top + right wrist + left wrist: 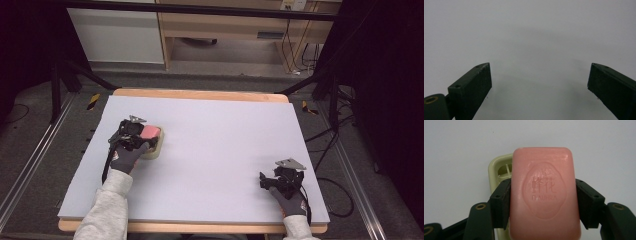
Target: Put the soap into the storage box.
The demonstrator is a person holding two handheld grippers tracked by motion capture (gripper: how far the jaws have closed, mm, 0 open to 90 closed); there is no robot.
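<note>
A: What's the biggest thing here?

B: The table (210,165), with a pale lilac-grey sheet over it and a wooden rim showing at the far and near edges.

A: And on it?

B: At the left, a cream soap dish (156,148), its slotted corner also visible in the left gripper view (499,167). The pink soap bar (151,131) is directly over it.

A: Lying in the dish?

B: I cannot tell whether it touches the dish. The left gripper (135,134) has it: in the left gripper view the bar (545,192), stamped with characters and "FLAUHRA", sits squarely between the two black jaws, each pad pressed flat against a long side.

A: The other hand?

B: The right gripper (272,181) rests near the table's front right corner, well apart from the soap. Its jaws are spread wide over bare sheet (539,82).
</note>
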